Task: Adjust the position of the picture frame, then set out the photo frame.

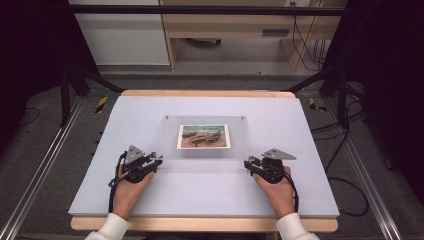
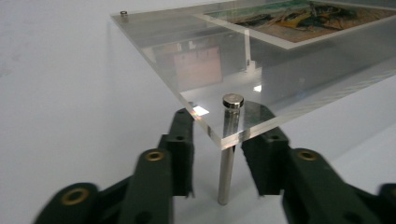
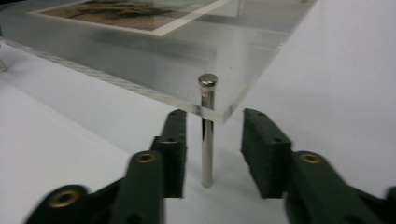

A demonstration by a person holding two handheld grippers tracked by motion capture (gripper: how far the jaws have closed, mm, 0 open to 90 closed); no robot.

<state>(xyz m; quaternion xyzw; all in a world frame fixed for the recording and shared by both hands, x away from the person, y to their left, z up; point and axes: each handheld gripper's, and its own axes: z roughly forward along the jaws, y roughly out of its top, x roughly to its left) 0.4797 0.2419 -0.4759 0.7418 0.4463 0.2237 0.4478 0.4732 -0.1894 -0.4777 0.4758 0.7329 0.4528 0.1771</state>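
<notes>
**Both tongs parted around the front legs of a clear picture stand**

The desk (image 1: 150,200) is the largest thing here, a wooden top covered by a pale grey-blue mat that reaches almost to its edges. On the middle of the mat stands a clear acrylic plate (image 1: 240,145), raised off the surface on thin metal legs at its corners. A small landscape picture (image 1: 204,136) with a white border lies flat at the centre of the plate.

Two hands come in from the near edge. The left tongs (image 1: 159,159) sit at the plate's near left corner, and the right tongs (image 1: 247,163) at its near right corner, each pointing inward toward the plate.

In the left gripper view the left tongs (image 2: 224,156) stand released, their black jaws on either side of the left leg (image 2: 227,168) with a gap at both sides; the plate (image 2: 289,79) corner hangs just above the jaws, and the leg's round cap shows through the top of the acrylic.

In the right gripper view the right tongs (image 3: 212,149) are likewise released: the right leg (image 3: 207,149) stands upright between the jaws, nearer one jaw than the other, touching neither. Its capped head rises just above the plate (image 3: 233,56) corner.
</notes>
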